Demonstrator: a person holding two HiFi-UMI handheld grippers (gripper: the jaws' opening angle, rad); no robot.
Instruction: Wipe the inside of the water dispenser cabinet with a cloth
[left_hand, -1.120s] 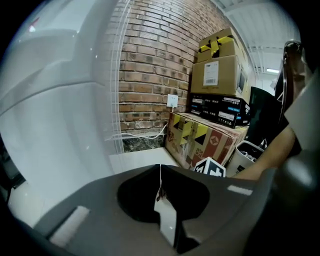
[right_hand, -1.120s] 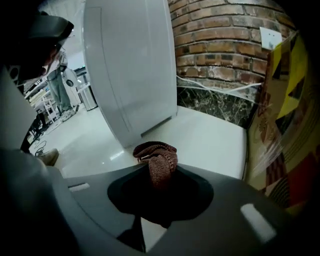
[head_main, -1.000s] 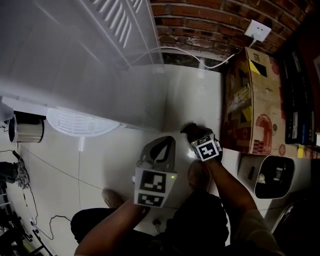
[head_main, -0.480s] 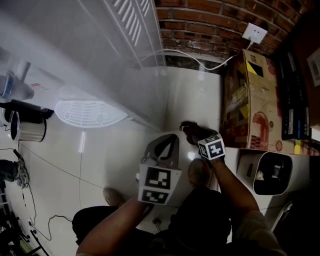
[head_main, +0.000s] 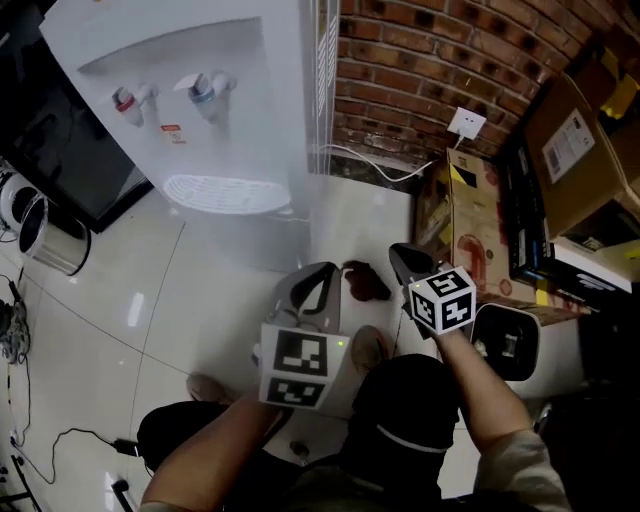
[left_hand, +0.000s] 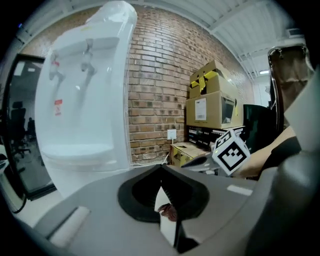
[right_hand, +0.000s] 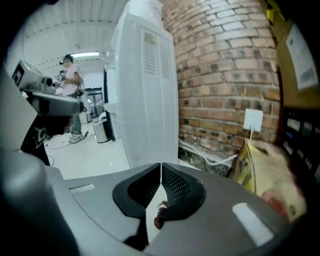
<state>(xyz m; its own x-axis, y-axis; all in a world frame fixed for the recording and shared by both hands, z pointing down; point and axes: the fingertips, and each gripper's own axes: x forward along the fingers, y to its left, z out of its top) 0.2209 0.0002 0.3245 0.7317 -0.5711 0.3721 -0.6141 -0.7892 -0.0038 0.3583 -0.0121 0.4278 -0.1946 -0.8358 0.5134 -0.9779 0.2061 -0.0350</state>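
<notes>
The water dispenser (head_main: 215, 120), one white unit with two taps, a red tap (head_main: 135, 99) and a blue tap (head_main: 206, 87), stands by the brick wall (head_main: 420, 90). One dark red cloth (head_main: 366, 281) lies on the floor (head_main: 190, 290) between the two grippers. The left gripper (head_main: 332, 270) is clenched and empty. The right gripper (head_main: 397, 252) has just been closing its jaws, which now meet on nothing.

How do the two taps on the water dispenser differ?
The red tap sits at the left in the head view, the blue tap at the right. A small sticker lies below the red tap; there is none below the blue tap. Both jut from the recess of the white water dispenser, above the drip tray.
</notes>
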